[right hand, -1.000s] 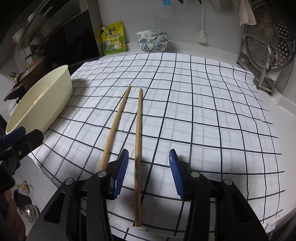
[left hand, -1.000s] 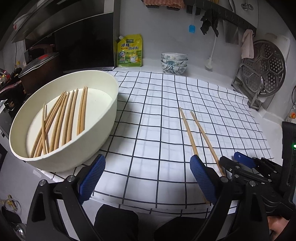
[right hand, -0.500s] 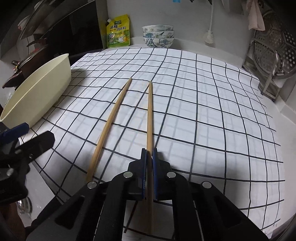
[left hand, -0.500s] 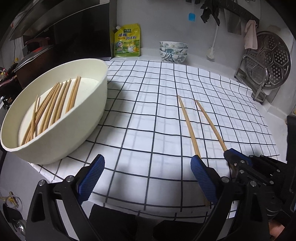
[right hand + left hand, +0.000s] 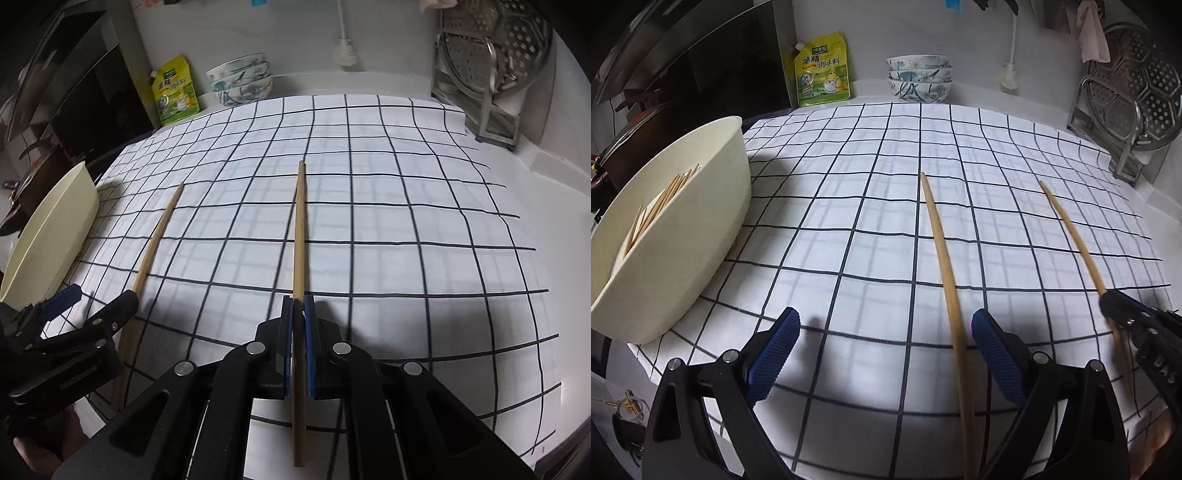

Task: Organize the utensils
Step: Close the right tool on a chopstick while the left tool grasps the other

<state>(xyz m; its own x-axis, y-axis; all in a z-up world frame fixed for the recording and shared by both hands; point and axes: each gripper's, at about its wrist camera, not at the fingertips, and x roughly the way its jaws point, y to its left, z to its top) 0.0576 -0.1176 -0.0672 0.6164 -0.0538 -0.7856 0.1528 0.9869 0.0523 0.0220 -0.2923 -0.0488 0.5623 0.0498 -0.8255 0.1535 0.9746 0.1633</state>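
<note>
A: Right gripper, own camera: blue pads pressed onto a chopstick, which runs forward between them over the checked cloth. Whether its tip touches the cloth, I can't tell.

B: Left wrist view shows that same gripper from the side, at lower right, clamped on the stick. Left gripper: fingers wide apart, holding nothing. A second chopstick lies on the cloth, passing between the open fingers close to the right-hand one.

A: From my side that second stick lies left of mine, well apart; its near end is hidden behind the left gripper.

B: Only the left camera sees into the cream basin: a bundle of chopsticks lies inside.

A: Right view gives just its outer wall, at the cloth's left edge.

B: Stacked bowls and a yellow pouch stand by the back wall.
</note>
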